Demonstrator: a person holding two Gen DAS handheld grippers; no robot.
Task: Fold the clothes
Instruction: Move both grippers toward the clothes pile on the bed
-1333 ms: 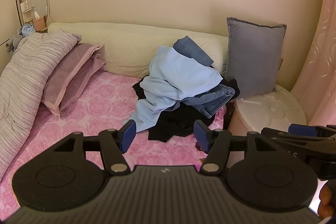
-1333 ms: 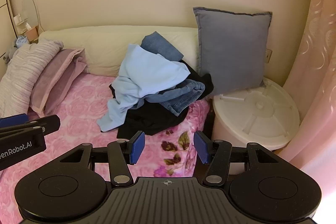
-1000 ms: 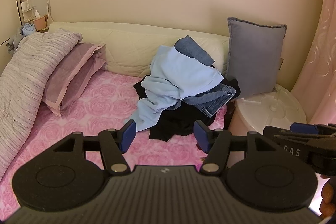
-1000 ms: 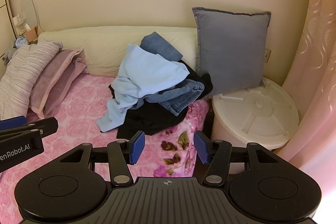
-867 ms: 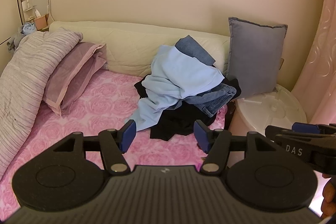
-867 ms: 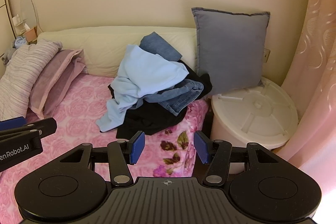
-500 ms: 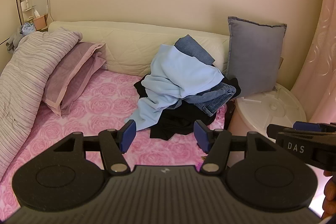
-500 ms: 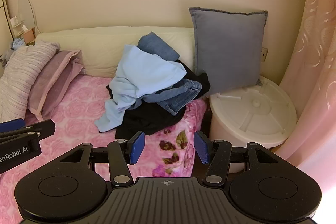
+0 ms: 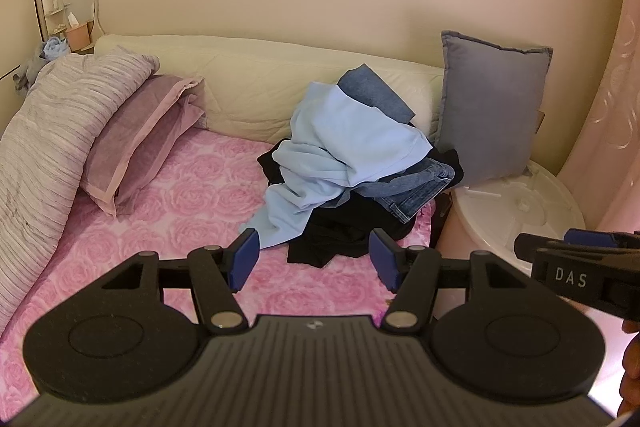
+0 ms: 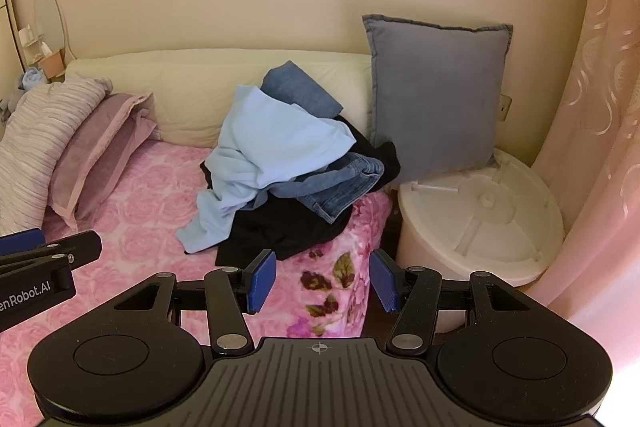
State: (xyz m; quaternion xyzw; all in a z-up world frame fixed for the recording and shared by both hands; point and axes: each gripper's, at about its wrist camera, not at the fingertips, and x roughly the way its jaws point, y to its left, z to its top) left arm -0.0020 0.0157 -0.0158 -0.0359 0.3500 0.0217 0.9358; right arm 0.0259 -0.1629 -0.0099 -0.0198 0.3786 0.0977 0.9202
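Loosely heaped clothes pile [image 9: 352, 163], light-blue sleeve [image 9: 276, 215] trailing toward camera.

Open pink bed [image 9: 192, 195] surface runs from the near edge up to the clothes pile [image 9: 352, 163], which sits toward the bed's far right corner against the cream headboard cushion [image 9: 256, 87]. The left edge is blocked by the striped quilt [image 9: 44, 131] and purple pillow [image 9: 136, 135]. Past the right edge stand the white tub [image 10: 480, 219] and, leaning on it, the grey cushion [image 10: 436, 95].
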